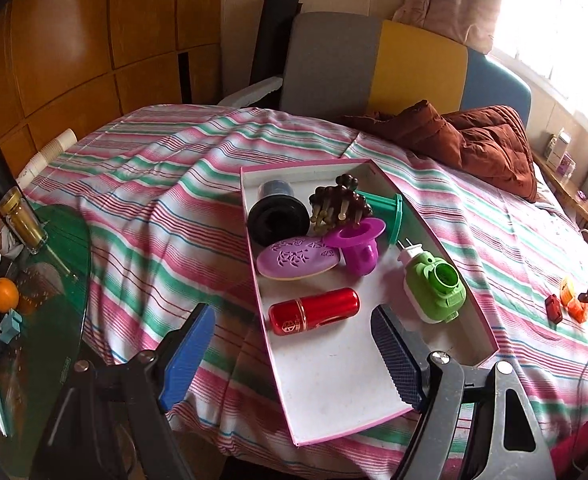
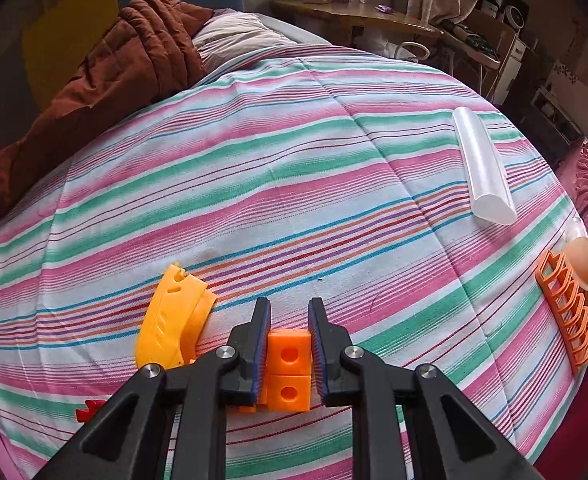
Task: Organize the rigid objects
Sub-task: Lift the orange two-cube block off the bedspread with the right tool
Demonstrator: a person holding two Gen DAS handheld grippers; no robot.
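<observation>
Striped pink-and-green bedding lies under both your tools. Your right gripper point(image 2: 290, 322) has its jaws clamped on an orange plastic block with round holes point(image 2: 289, 372), beside a yellow plastic casing point(image 2: 166, 320). Your left gripper point(image 1: 294, 344) gapes wide and empty over the white pink-edged cardboard tray point(image 1: 334, 380) near a red metal cylinder point(image 1: 314, 311).

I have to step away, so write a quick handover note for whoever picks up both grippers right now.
Left gripper: open, empty, over the near end of the pink-rimmed box.
Right gripper: shut on the orange block.
Done: red case, green plug-in, purple pieces and others lie in the box.
Left: orange block, yellow piece, orange rack, clear tube on the bedspread.
</observation>
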